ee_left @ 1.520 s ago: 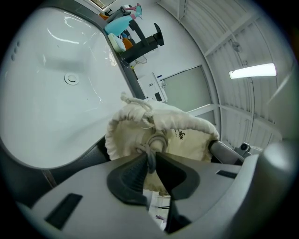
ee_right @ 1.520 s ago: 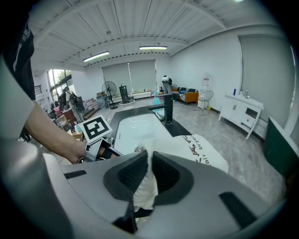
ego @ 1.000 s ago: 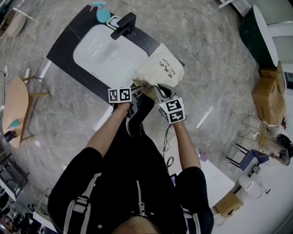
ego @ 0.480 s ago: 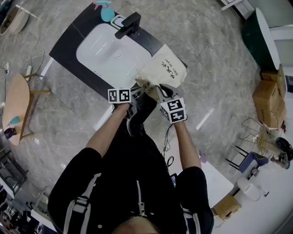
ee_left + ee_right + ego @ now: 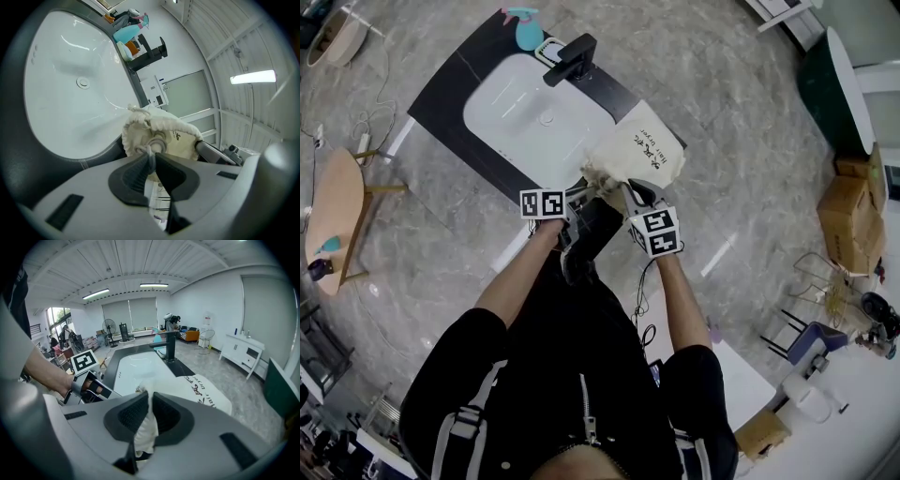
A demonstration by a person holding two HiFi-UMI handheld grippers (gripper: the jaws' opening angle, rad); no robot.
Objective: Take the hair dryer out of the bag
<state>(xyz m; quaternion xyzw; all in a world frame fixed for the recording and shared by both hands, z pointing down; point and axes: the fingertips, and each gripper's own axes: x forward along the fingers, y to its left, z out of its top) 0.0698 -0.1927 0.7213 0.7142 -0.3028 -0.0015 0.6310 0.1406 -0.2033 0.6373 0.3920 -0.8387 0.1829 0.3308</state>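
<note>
One bag (image 5: 642, 150) on the counter (image 5: 441, 103), left gripper (image 5: 152, 157) fingers clamped on its drawstring (image 5: 145, 151) — right gripper (image 5: 150, 405) fingers clamped on its cloth rim.

The bag (image 5: 637, 155) was cream woven cloth, matt and softly creased, and its drawstring (image 5: 149, 151) was a pale twisted cord. The basin (image 5: 525, 108) looked like glossy, smooth white ceramic set in a dark, smooth counter (image 5: 441, 94), and the faucet (image 5: 570, 58) was matt black. The left gripper (image 5: 152, 164) and right gripper (image 5: 150, 411) had matt grey plastic bodies with black ribbed pads (image 5: 131, 416) that looked rubbery. The floor (image 5: 741, 103) was polished grey veined stone. The boxes (image 5: 848, 202) were plain brown cardboard.
</note>
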